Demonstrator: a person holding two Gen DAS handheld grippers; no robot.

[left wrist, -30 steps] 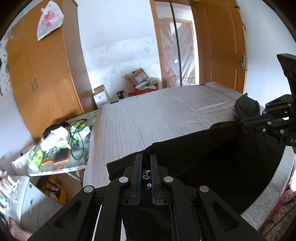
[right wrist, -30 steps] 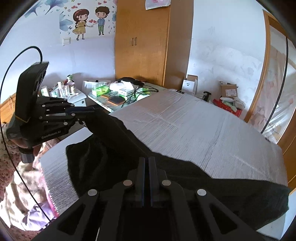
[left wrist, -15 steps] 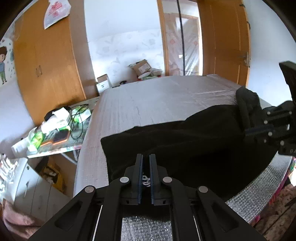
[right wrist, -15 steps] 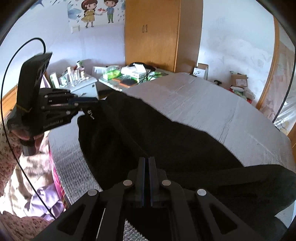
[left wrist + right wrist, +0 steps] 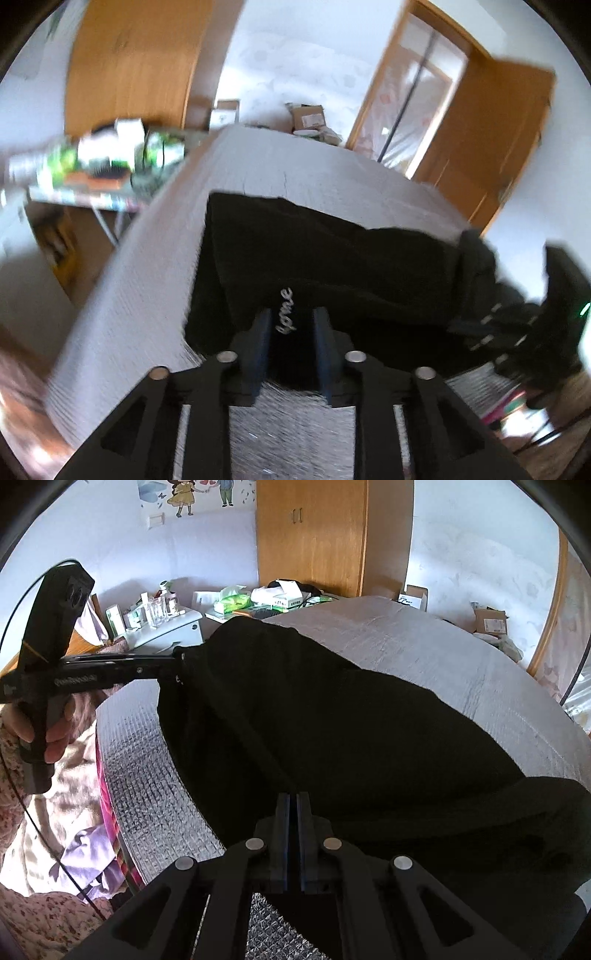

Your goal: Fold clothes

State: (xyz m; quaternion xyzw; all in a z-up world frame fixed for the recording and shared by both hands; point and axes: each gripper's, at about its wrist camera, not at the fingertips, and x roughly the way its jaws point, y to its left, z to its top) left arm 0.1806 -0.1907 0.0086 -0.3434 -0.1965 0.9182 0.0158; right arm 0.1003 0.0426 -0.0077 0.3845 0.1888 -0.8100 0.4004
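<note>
A black garment (image 5: pixel 332 258) lies folded on the silver quilted bed cover (image 5: pixel 155 280), near its front edge. In the left wrist view my left gripper (image 5: pixel 291 321) is open, its fingers on either side of the garment's corner with small white lettering. It also shows in the right wrist view (image 5: pixel 177 664), at the garment's (image 5: pixel 332 716) far left corner. My right gripper (image 5: pixel 293 801) is shut on the garment's near edge. It shows blurred at the right in the left wrist view (image 5: pixel 491 325).
A cluttered side table (image 5: pixel 258 598) and a white cabinet with bottles (image 5: pixel 162 624) stand beyond the bed's left side. A wooden wardrobe (image 5: pixel 310 535) is behind them. Boxes (image 5: pixel 306 118) lie on the floor by a wooden door (image 5: pixel 491 140). Floral bedding (image 5: pixel 48 867) hangs at the lower left.
The garment has been brought down and folded onto the bed. My left gripper has opened and let go of the corner it held. My right gripper stays shut on the garment.
</note>
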